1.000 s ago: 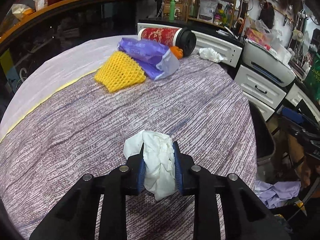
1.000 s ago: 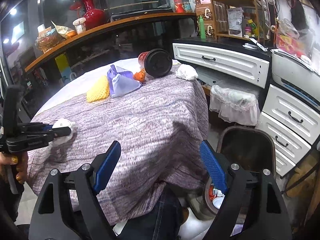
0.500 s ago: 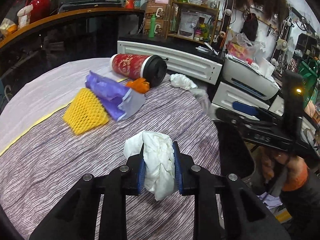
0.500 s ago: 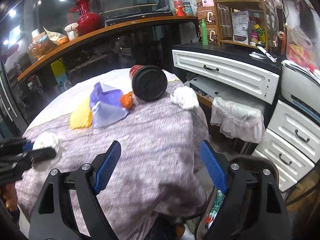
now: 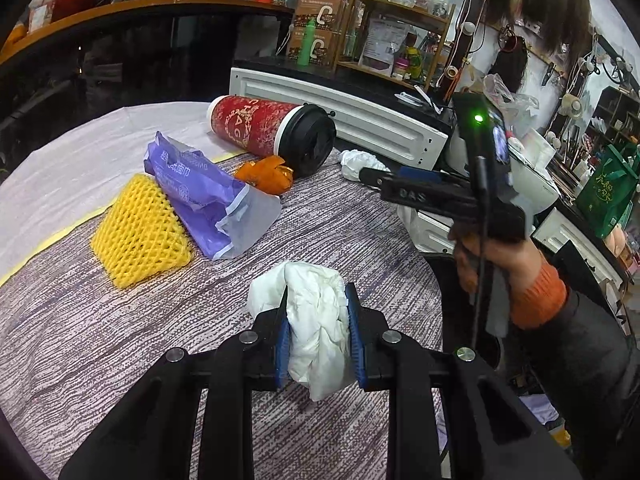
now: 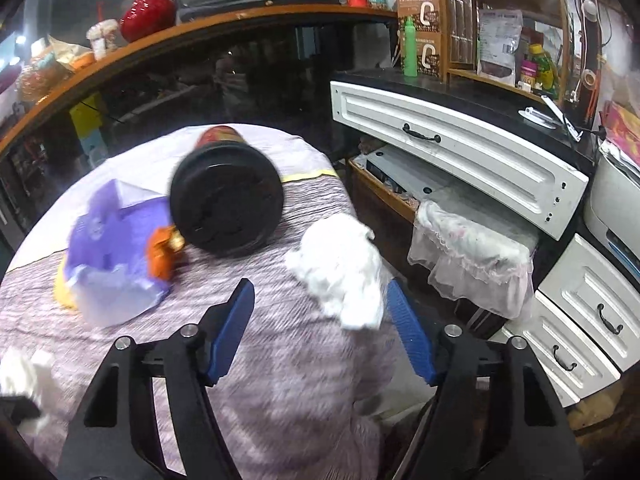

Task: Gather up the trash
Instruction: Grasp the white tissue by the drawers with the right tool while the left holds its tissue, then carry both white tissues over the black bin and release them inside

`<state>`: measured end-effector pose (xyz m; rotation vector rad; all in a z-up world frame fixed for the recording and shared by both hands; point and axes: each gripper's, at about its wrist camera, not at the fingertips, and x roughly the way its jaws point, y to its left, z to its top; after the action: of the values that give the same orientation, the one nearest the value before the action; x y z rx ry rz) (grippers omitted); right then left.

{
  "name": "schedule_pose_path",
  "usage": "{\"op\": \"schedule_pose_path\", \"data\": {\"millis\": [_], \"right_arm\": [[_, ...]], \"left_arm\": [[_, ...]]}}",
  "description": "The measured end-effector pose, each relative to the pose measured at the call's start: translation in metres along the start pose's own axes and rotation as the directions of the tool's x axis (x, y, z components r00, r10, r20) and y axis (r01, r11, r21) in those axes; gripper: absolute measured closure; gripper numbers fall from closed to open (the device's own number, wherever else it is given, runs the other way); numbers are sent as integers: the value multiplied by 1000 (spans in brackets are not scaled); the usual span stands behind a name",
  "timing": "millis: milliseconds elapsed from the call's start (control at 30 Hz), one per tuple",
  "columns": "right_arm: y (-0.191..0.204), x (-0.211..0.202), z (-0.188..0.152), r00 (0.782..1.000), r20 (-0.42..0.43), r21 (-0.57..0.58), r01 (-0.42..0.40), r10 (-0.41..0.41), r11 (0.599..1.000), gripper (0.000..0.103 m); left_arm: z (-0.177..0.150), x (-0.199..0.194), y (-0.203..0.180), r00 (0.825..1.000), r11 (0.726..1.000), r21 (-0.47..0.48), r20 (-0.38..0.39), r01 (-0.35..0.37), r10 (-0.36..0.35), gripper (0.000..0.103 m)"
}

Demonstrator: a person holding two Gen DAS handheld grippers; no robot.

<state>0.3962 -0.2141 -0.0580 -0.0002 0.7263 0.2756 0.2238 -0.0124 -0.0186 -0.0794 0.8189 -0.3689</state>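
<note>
My left gripper (image 5: 316, 296) is shut on a crumpled white tissue (image 5: 320, 340) just above the cloth-covered round table (image 5: 120, 340). My right gripper (image 6: 320, 286) is closing, and a second white tissue wad (image 6: 340, 268) at the table's far edge lies between its blue fingers, close to the right one; the pads do not touch it. In the left wrist view that wad (image 5: 356, 160) sits at the tips of the right gripper (image 5: 376, 178). On its side lies a red cup with a black lid (image 6: 226, 204), beside an orange scrap (image 6: 162, 252), a purple wrapper (image 5: 204, 192) and a yellow foam net (image 5: 140, 232).
White drawer cabinets (image 6: 460, 160) stand close behind the table's right edge, with a lace-covered box (image 6: 472, 256) below them. A dark bin (image 5: 448, 280) sits on the floor at the table's right. A hand with an orange cuff (image 5: 532, 280) holds the right gripper.
My right gripper has swept forward over the table to the white wad, and its jaws have narrowed. The left gripper has drifted across the table, still holding its tissue.
</note>
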Motion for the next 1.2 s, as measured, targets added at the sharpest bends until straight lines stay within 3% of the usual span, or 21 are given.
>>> {"op": "schedule_pose_path", "data": {"millis": [133,200,267,367,533,800,967,1200], "right_arm": [[-1,20,7,1000,-21,-11,16,-16,1000,39],[0,27,7,999,-34,-24,22,-23,999,47],[0,31,7,998,-37,-34,43,-44,998,65],[-5,22,5,999,-5,-17,33,-33,999,74],[-15,-9,-6,999,46,15,11,-12,1000,75],[-36,-85,-55,997,74,53,13,-17,999,75],[-58,-130,-103,997,58,84,46,-51,995,75],[-86,-148,-174,993,-35,141,114,-110,983,75]], "left_arm": [[1,6,2,1000,1000,3,-5,-9,9,79],[2,8,2,1000,1000,-1,-9,-6,6,79],[2,11,3,1000,1000,-3,-15,-6,6,79],[1,15,2,1000,1000,-3,-25,-8,8,79],[0,14,-1,1000,1000,5,-19,-23,23,79],[-4,3,-32,1000,999,44,16,-1,1,79],[-11,3,-63,998,996,78,18,51,-53,79],[-22,16,-124,990,973,182,-12,142,-142,78]]}}
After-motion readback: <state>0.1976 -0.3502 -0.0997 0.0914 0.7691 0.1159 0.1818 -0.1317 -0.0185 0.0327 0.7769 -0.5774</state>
